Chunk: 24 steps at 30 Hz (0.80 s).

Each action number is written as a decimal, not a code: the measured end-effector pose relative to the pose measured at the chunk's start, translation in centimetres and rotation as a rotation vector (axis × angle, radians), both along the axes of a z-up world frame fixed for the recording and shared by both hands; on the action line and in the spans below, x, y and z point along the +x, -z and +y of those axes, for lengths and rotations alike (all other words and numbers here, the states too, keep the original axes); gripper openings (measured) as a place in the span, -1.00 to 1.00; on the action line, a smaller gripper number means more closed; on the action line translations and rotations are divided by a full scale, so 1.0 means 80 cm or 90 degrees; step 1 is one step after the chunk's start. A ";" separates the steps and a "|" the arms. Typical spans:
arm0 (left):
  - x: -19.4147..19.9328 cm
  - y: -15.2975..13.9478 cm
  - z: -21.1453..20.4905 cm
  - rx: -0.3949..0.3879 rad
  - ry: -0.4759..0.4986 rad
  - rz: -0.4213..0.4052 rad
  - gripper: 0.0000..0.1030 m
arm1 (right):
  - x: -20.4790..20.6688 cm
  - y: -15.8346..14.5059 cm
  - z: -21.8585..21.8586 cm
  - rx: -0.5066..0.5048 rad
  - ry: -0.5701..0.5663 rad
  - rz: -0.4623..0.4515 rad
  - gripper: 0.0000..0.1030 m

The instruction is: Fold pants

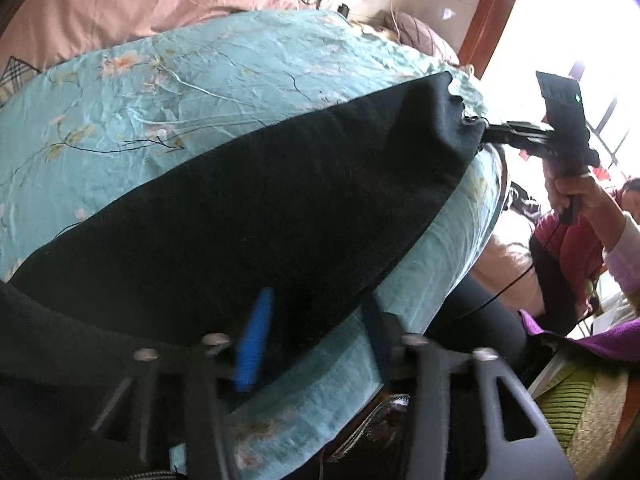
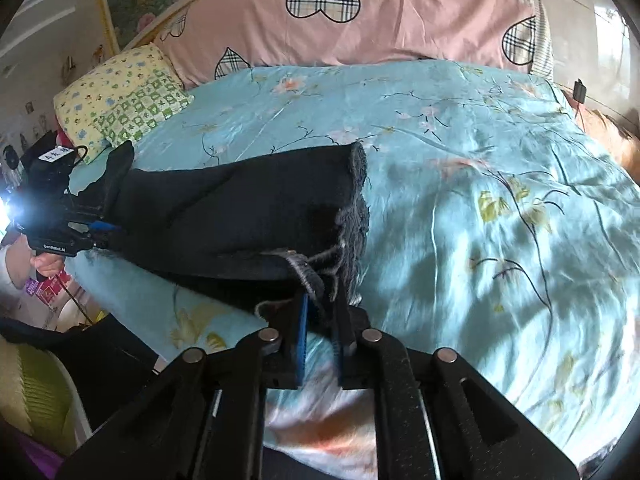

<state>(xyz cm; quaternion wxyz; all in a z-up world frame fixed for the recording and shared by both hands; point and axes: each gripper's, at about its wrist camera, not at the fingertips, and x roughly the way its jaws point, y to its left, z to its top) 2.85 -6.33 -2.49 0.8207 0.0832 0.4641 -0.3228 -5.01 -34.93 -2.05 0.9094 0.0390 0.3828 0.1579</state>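
Pants [image 1: 248,216]: one black pair, folded into a long band, lying on the one blue floral quilt [image 1: 192,80] near its front edge. Grippers: two. Long axis runs along that edge, from your left gripper [image 1: 316,336] to your right gripper [image 2: 322,320]; the fuzzy open end [image 2: 356,208] points toward your right one. Your left jaws stand apart, one blue pad [image 1: 254,348] over the cloth, not pinching. Your right jaws are nearly closed with the pants' corner between them; a real pinch can't be told. Past the quilt, one pink heart-print cover [image 2: 392,12] and one yellow pillow [image 2: 120,100].
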 end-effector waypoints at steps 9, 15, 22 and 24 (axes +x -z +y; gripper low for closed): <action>-0.003 -0.020 0.043 -0.054 -0.091 -0.013 0.08 | -0.024 -0.059 0.024 0.050 0.024 -0.092 0.09; 0.005 -0.034 0.090 -0.072 -0.171 -0.025 0.08 | 0.006 -0.057 0.085 0.108 -0.031 -0.080 0.09; 0.018 -0.042 0.159 -0.089 -0.287 -0.019 0.13 | 0.048 -0.034 0.171 0.141 -0.108 -0.036 0.09; 0.020 -0.044 0.180 -0.094 -0.316 -0.016 0.15 | 0.056 -0.032 0.186 0.149 -0.128 -0.031 0.10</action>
